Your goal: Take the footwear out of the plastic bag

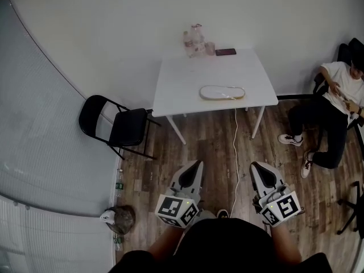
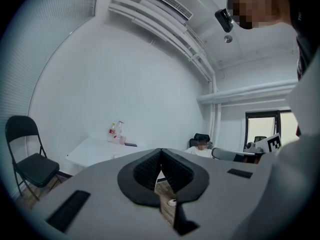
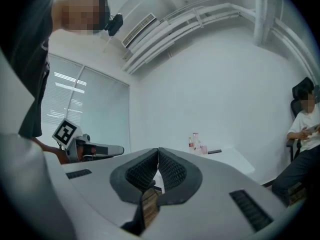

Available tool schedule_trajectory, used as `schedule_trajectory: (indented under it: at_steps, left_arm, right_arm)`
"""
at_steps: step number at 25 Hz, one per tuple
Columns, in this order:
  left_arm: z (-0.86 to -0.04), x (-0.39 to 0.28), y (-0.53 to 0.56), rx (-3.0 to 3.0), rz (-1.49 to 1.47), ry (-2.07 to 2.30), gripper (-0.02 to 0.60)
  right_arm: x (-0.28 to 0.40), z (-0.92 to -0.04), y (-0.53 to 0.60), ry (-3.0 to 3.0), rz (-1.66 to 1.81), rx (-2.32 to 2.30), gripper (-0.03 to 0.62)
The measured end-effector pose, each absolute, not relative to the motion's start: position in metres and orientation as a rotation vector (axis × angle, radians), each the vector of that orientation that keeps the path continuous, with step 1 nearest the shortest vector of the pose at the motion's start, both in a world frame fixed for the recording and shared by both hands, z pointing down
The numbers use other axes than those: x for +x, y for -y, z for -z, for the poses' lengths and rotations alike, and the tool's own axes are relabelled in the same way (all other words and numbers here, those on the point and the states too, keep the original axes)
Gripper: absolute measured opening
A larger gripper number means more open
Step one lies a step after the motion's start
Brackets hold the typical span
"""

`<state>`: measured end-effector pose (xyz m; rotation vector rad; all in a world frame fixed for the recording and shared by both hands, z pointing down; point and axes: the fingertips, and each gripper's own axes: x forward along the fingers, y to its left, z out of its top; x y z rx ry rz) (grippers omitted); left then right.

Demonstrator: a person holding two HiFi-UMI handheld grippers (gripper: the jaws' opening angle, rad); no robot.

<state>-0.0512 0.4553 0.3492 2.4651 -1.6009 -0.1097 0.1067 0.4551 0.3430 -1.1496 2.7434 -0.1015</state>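
both grippers hang over the wood floor [image 1: 210, 138], well short of the desk [image 1: 176, 78]. left gripper [image 1: 195, 165] and right gripper [image 1: 257, 166] have their jaws closed on nothing. the plastic bag [image 1: 222, 92] with the footwear lies near the desk's front edge, bottles [image 1: 195, 41] and a phone [image 1: 226, 52] at the back. a white cable [image 1: 235, 152] drops between the grippers. folding chair [image 1: 116, 124] on the left, seated person [image 1: 335, 107] on the right. only the head view shows the bag; the gripper views add the ceiling air conditioner [image 2: 167, 4].

readable text: none | bottles [image 1: 194, 40]: labels too small to read
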Motion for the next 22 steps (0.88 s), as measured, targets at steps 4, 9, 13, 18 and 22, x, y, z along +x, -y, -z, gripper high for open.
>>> schedule_trajectory:
  at_steps: [4,9,13,18,22]
  left_arm:
    - [-0.349,-0.051,-0.455,2.461,0.09,1.629,0.02]
    - [-0.352,-0.063,-0.452,2.435,0.051,1.646,0.021]
    - [-0.356,-0.067,-0.439,2.426,0.044,1.647,0.02]
    - [-0.366,-0.078,-0.406,2.418,0.014,1.634,0.021]
    - [-0.373,-0.091,-0.357,2.416,0.014,1.615,0.021]
  right_arm:
    - [0.11,-0.343,-0.456,-2.77,0.074,-1.061,0.017]
    - [0.1,-0.358,-0.444,-2.823,0.155,-1.041,0.017]
    - [0.094,-0.365,-0.427,-2.826,0.125,-1.035,0.018]
    - [0.077,-0.371,-0.396,-2.86,0.095,-1.033,0.018]
    - [0.067,-0.374,-0.35,-2.857,0.141,-1.048,0.018]
